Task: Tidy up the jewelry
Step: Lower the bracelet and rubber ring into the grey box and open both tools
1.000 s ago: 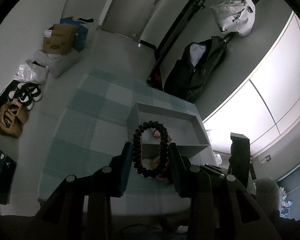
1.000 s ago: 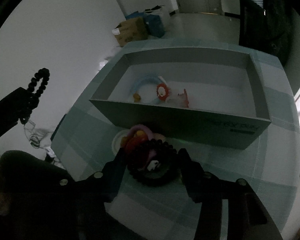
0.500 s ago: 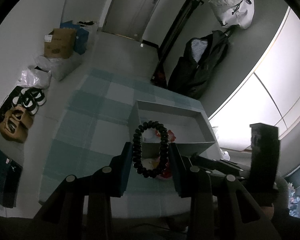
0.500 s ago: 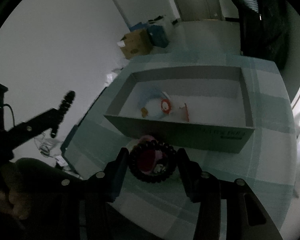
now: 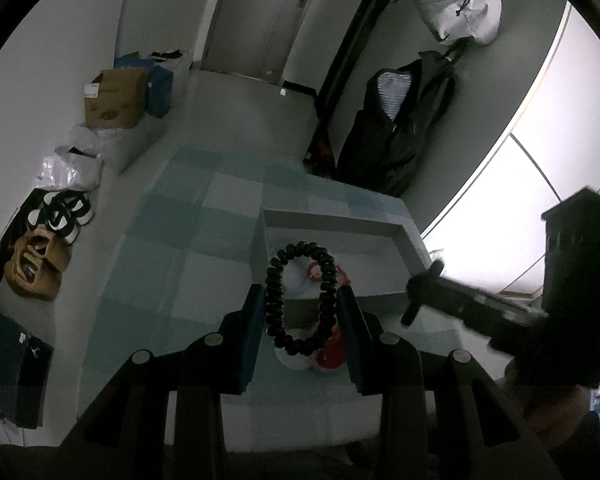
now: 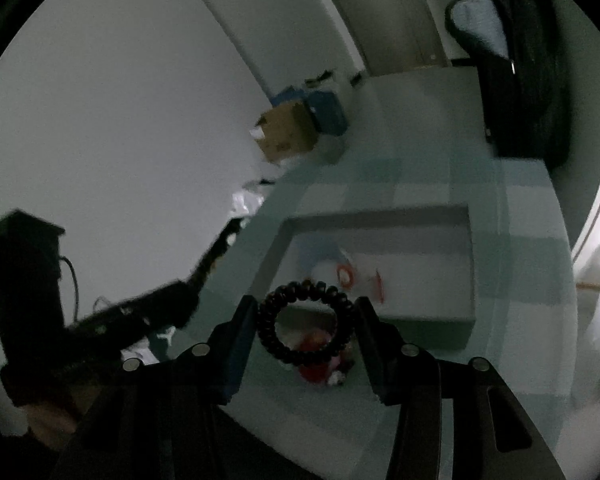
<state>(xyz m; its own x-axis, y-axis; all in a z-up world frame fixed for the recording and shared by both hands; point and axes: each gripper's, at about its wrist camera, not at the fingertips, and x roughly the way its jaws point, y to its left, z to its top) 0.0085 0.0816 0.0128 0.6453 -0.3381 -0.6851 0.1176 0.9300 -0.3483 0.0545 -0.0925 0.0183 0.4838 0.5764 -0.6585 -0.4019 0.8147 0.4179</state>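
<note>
My left gripper (image 5: 300,304) is shut on a black bead bracelet (image 5: 274,300), squeezed into a tall oval and held in the air in front of the grey open box (image 5: 340,222). My right gripper (image 6: 306,320) is shut on a second, round black bead bracelet (image 6: 268,328), held above a small pile of red and white jewelry (image 6: 324,368) on the checked tablecloth. The box (image 6: 420,320) holds a light blue bracelet (image 6: 312,248), a red and white ring (image 6: 345,270) and a small red piece (image 6: 378,282). Each gripper shows in the other's view: the right gripper (image 5: 422,292), the left gripper (image 6: 230,236).
The table wears a teal and white checked cloth (image 5: 172,248). On the floor to the left are shoes (image 5: 60,212), bags and cardboard boxes (image 5: 116,96). A dark jacket (image 5: 396,136) hangs on the far wall beside a bright window.
My right gripper has risen and carried its black bracelet up off the jewelry pile; the box now looks smaller and farther. My left gripper has kept its bracelet and hardly moved.
</note>
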